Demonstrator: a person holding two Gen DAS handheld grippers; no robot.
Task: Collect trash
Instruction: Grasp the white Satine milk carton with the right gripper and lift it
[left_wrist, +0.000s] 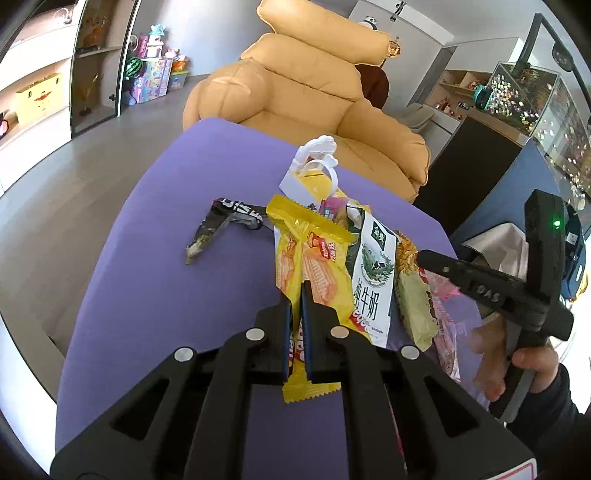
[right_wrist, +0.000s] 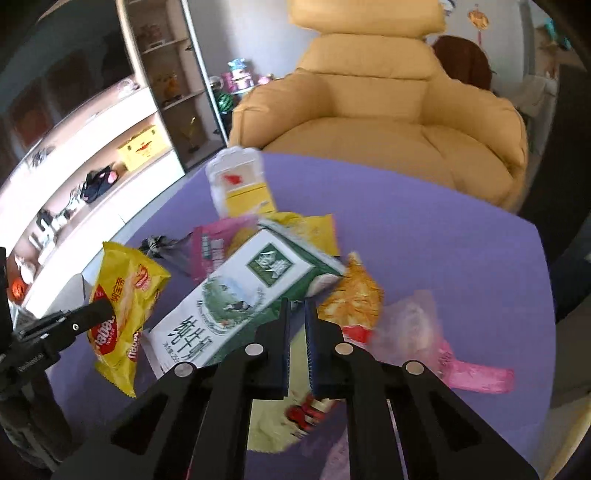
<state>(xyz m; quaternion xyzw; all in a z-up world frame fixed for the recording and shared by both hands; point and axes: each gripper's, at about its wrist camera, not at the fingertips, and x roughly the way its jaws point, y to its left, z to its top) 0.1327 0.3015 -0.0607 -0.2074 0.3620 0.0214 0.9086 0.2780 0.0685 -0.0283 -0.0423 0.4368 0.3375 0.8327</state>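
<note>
A heap of snack rubbish is gathered on a purple surface (left_wrist: 155, 295), in front of a tan armchair (left_wrist: 306, 92). At the heap's middle lies a white-and-green milk carton (right_wrist: 236, 299), taken here as the landmark.

The left claw (left_wrist: 296, 332) is pressed together on a yellow wafer wrapper (left_wrist: 314, 266), which is held just left of the carton. The right claw (right_wrist: 295, 339) is closed at the carton's near right edge, over a pale green wrapper (right_wrist: 269, 424); whether that wrapper is truly pinched cannot be told.

Risks are judged as follows: the thin, slick wafer wrapper may slip if pulled quickly; the carton may be nudged aside; the orange wrapper (right_wrist: 354, 291) and pink wrapper (right_wrist: 476, 376), right of the carton, may be swept off.
</note>
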